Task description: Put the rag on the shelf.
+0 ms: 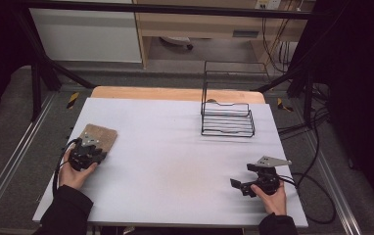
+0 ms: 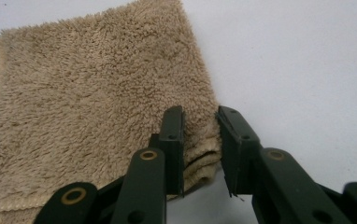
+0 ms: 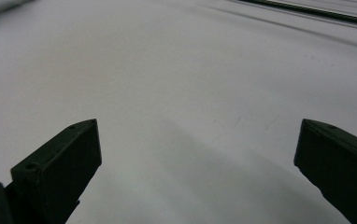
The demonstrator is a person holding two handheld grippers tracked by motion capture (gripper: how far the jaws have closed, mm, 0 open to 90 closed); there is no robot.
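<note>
Here, on the bench's (image 1: 175,161) near-left part, I have the left tool (image 2: 201,140) at the corner of the folded tan towel (image 2: 83,107), its jaws clamped on the stacked edges there. The towel lies flat on the white surface. My right tool (image 3: 197,154) rests at the near-right, jaws wide apart over bare bench. A black wire rack (image 1: 226,120) stands at the far side.
</note>
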